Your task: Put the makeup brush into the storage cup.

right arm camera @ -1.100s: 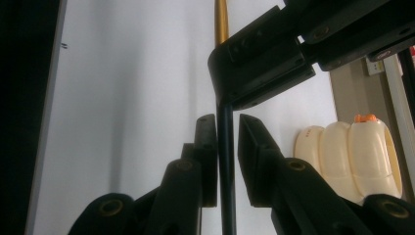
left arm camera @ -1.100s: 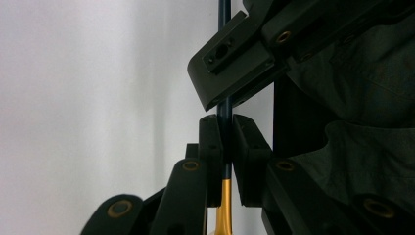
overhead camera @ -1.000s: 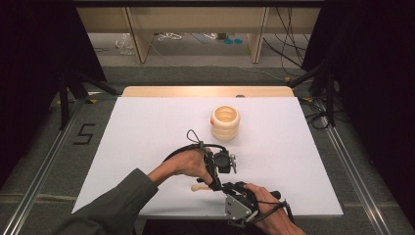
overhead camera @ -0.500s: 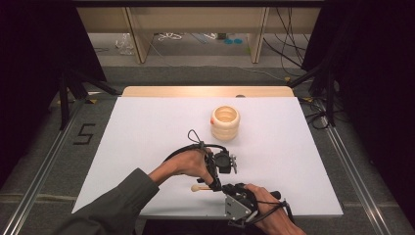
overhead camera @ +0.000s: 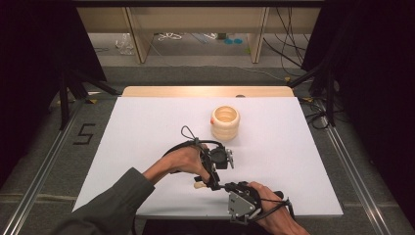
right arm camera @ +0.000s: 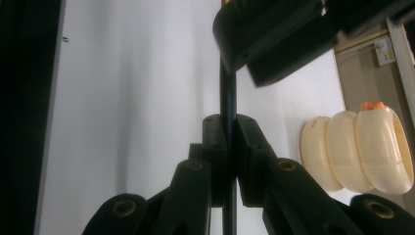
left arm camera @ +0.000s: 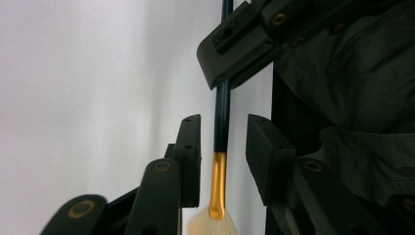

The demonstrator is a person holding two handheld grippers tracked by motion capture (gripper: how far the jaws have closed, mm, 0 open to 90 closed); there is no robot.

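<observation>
Now | right gripper (right arm camera: 226,147) clamps slim dark brush handle (right arm camera: 227,98) | left gripper (left arm camera: 222,147) just opened, straddling gold ferrule (left arm camera: 218,183)

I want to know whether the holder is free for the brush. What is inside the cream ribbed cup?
In the high view the cream ribbed cup stands open-topped with only pale inner wall visible near the rim; nothing sticks out. Its bottom is hidden by the wall, so small contents cannot be ruled out.

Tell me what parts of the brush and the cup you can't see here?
- Brush tip: left gripper view, bristles cut off by the bottom edge.
- Brush handle's far end: left gripper view, hidden behind the right gripper.
- Cup inside: high view, too small to tell what it holds.
</observation>
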